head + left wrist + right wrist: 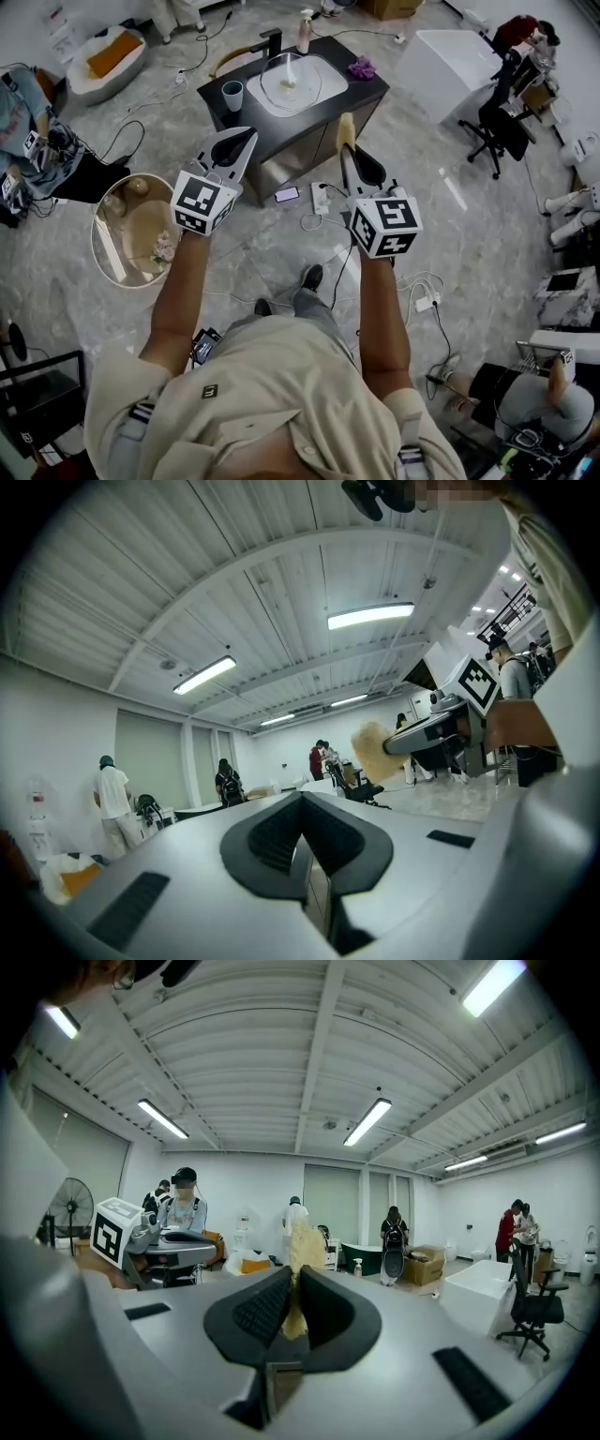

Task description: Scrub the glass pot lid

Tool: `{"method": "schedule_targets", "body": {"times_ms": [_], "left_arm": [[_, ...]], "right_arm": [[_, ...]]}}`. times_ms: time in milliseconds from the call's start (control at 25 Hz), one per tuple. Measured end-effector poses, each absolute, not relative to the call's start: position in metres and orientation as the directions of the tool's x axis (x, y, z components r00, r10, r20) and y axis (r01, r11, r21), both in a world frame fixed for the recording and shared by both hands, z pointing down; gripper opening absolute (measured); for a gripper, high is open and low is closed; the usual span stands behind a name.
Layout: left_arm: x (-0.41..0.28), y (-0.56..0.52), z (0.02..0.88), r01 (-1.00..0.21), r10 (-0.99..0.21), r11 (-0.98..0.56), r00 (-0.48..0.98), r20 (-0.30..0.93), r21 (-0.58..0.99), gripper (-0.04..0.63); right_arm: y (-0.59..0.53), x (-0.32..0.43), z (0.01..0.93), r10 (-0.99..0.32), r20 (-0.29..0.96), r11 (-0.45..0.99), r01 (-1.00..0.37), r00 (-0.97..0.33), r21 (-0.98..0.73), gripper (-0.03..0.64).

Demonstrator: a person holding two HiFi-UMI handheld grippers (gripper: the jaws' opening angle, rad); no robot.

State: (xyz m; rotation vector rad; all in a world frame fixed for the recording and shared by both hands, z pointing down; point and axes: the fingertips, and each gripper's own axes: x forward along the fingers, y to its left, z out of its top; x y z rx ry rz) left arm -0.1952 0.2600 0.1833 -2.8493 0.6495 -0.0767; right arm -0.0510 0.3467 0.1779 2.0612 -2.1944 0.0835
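Observation:
The glass pot lid [289, 82] lies in the white basin of a dark sink counter [361, 94] standing on the floor, seen far ahead in the head view. My left gripper [246, 139] [300, 803] is held up in the air, shut, with nothing between its jaws. My right gripper [349, 142] [289, 1283] is level with it and shut on a yellow sponge [346, 127] [298, 1246], which sticks out past its tips. Both grippers are well short of the counter. The left gripper view shows the right gripper and its sponge [375, 752].
A black faucet [270, 42], a soap bottle [305, 28], a blue cup [232, 94] and a purple cloth [362, 67] stand on the counter. On the floor are an oval tub [131, 230], a power strip with cables [323, 202], an office chair [497, 127]. Several people stand in the room.

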Motion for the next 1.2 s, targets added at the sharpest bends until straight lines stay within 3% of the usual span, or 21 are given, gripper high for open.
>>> {"method": "schedule_targets", "body": {"times_ms": [760, 1200], "left_arm": [[-0.073, 0.171, 0.191, -0.568, -0.594, -0.791, 0.802, 0.063, -0.226, 0.006], [0.005, 0.154, 0.201, -0.543, -0.577, -0.806, 0.811, 0.101, -0.237, 0.006]], "right_arm": [[0.223, 0.093, 0.192, -0.964, 0.146, 0.223, -0.975, -0.222, -0.012, 0.035], [0.201, 0.136, 0.221, -0.95, 0.195, 0.24, -0.97, -0.243, -0.042, 0.036]]}}
